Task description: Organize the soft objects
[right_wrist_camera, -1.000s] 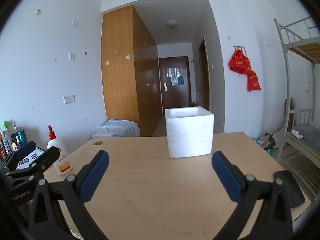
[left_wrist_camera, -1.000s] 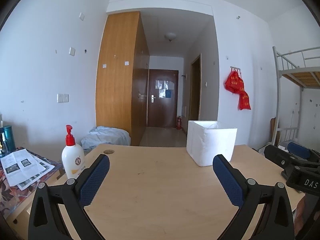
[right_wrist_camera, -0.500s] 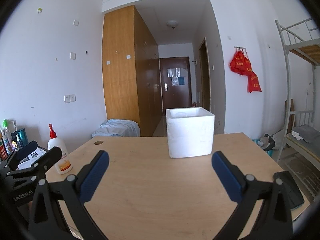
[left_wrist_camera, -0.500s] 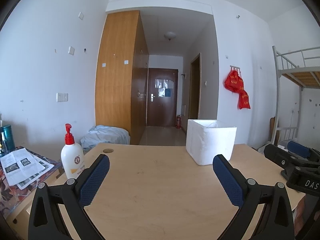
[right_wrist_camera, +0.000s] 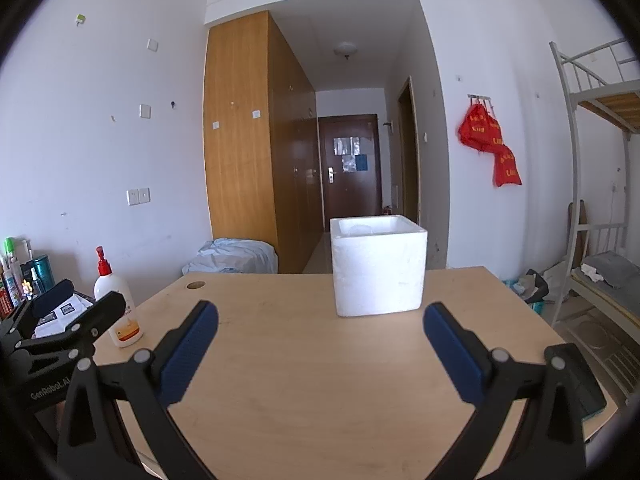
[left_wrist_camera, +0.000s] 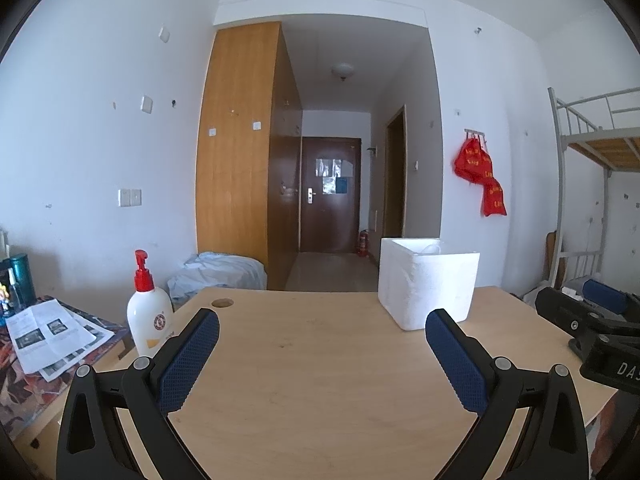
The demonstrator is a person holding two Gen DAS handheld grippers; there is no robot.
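A white foam box (left_wrist_camera: 430,282) (right_wrist_camera: 378,266) stands open-topped on the far part of the wooden table (left_wrist_camera: 320,380) (right_wrist_camera: 320,368). Something pale shows just inside its rim; I cannot tell what it is. My left gripper (left_wrist_camera: 322,334) hovers open over the table's near side, nothing between its blue pads. My right gripper (right_wrist_camera: 320,330) is open too and faces the box head-on. Each gripper shows at the edge of the other's view. No loose soft object lies on the table.
A white pump bottle with a red top (left_wrist_camera: 148,314) (right_wrist_camera: 118,308) stands at the table's left edge. Papers (left_wrist_camera: 48,332) and small bottles (right_wrist_camera: 20,276) sit on a lower surface to the left. A bunk bed (right_wrist_camera: 600,184) is on the right, bedding (left_wrist_camera: 218,274) on the floor behind.
Both views have drifted very slightly; the box and bottle stay put, and both grippers remain open.
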